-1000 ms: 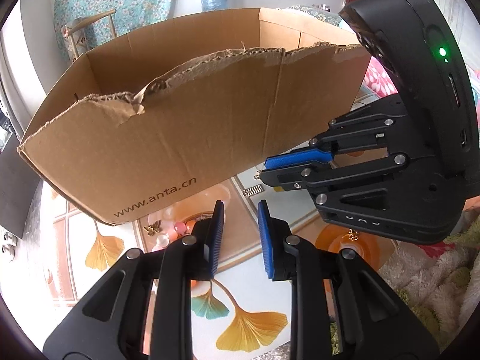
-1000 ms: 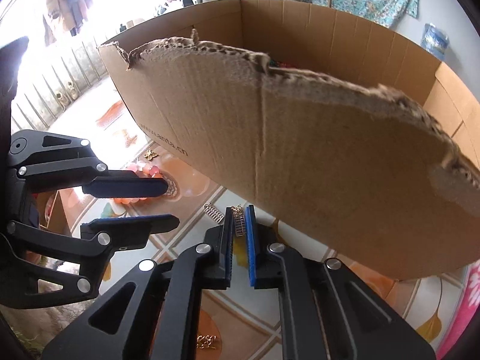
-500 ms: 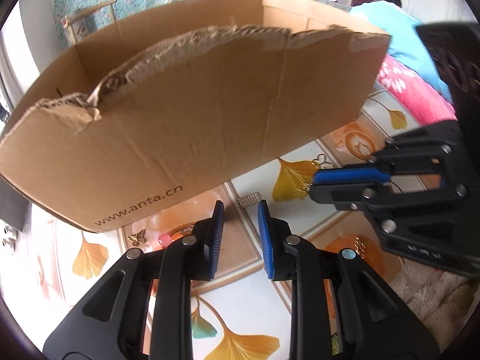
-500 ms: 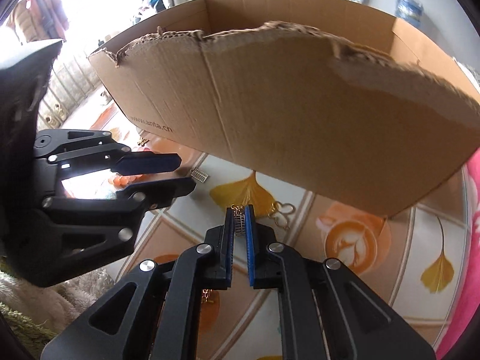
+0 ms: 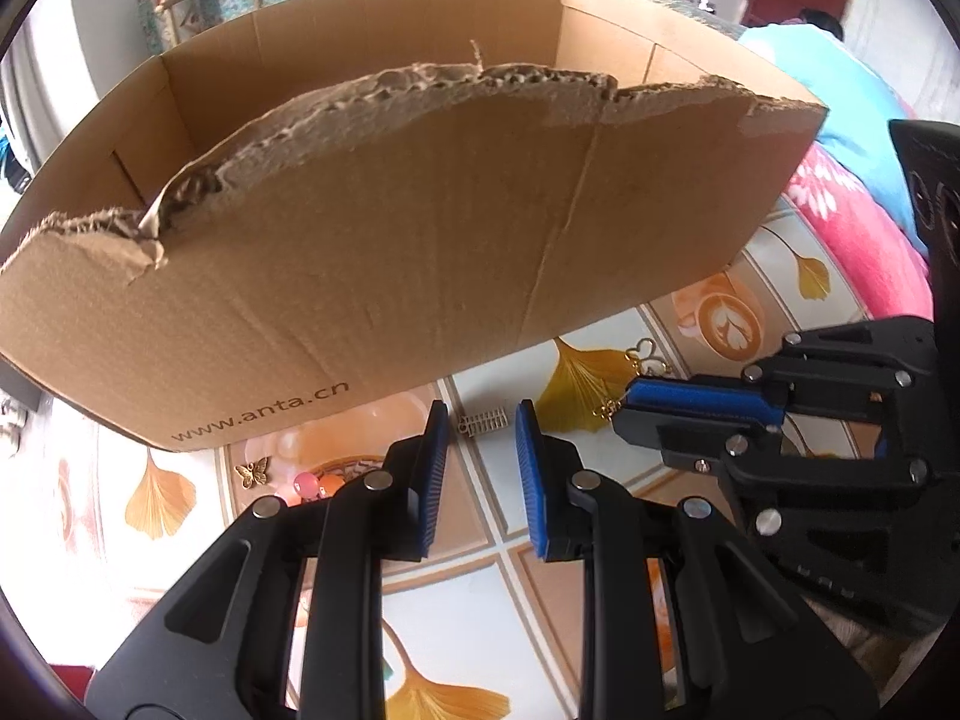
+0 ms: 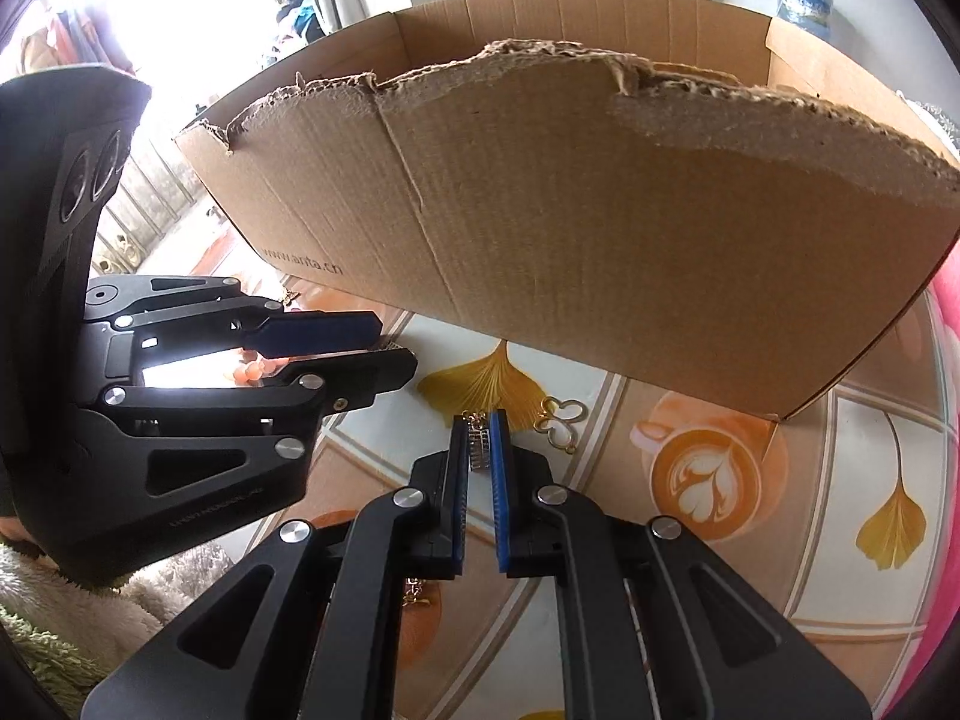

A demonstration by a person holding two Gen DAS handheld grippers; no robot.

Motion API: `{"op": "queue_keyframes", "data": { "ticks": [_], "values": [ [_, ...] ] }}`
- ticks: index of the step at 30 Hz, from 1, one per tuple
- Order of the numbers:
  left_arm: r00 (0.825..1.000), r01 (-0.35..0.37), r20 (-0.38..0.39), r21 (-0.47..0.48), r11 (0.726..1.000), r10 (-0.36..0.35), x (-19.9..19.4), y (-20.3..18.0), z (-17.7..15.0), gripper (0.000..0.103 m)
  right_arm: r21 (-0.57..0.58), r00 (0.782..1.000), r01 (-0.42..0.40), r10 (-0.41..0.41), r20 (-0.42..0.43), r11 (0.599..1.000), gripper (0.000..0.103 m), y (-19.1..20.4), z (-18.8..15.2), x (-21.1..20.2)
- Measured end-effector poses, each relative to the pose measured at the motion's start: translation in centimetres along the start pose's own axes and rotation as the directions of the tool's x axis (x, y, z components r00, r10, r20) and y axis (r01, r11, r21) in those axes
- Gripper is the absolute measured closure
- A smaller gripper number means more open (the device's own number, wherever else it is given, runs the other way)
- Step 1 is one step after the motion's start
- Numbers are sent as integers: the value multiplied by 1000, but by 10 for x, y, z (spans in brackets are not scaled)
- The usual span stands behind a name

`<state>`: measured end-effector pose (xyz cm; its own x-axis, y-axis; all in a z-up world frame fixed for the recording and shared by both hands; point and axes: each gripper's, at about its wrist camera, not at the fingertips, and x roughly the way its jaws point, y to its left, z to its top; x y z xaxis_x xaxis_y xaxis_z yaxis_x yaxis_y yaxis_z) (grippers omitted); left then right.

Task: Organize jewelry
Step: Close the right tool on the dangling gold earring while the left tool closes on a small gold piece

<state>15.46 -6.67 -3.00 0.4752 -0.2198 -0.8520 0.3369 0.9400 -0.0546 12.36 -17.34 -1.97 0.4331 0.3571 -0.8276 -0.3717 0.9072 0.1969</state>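
Note:
My right gripper [image 6: 479, 420] is shut on a small silver rhinestone piece with a gold chain [image 6: 478, 449], held just above the patterned tabletop. In the left wrist view the same gripper [image 5: 624, 405] comes in from the right with the gold chain [image 5: 609, 409] hanging at its tips. My left gripper [image 5: 481, 414] stands open with nothing between its pads. A silver comb-like piece [image 5: 483, 422] lies on the table just beyond it. A gold butterfly-outline pendant [image 6: 561, 420] lies right of the right gripper's tips. The left gripper [image 6: 396, 343] shows at the left of the right wrist view.
A large cardboard box [image 5: 420, 240] with a torn front wall stands close behind both grippers. A small gold butterfly [image 5: 252, 473] and pink and orange beads [image 5: 312, 483] lie near its left corner. Pink floral fabric [image 5: 852, 228] borders the table on the right.
Both views have rolled and slid sideways along the box front. In the left wrist view the right gripper has dropped from the upper right to the right edge. It still holds the piece.

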Motion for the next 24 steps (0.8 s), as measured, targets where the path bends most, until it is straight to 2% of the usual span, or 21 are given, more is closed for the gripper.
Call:
{"op": "queue_keyframes", "data": {
  "ticks": [4, 10, 24],
  "values": [
    [999, -43, 5, 32, 999, 43, 2, -10, 1, 83, 5, 1000, -3, 3, 5, 1000, 95, 4, -1, 3],
    [999, -46, 3, 37, 998, 45, 3, -17, 2, 88, 9, 1000, -8, 7, 14, 1000, 95, 4, -3, 3],
    [1000, 4, 8, 20, 1000, -4, 0, 1, -1, 89, 45, 999, -46, 45, 23, 998, 96, -12, -6, 0]
  ]
}}
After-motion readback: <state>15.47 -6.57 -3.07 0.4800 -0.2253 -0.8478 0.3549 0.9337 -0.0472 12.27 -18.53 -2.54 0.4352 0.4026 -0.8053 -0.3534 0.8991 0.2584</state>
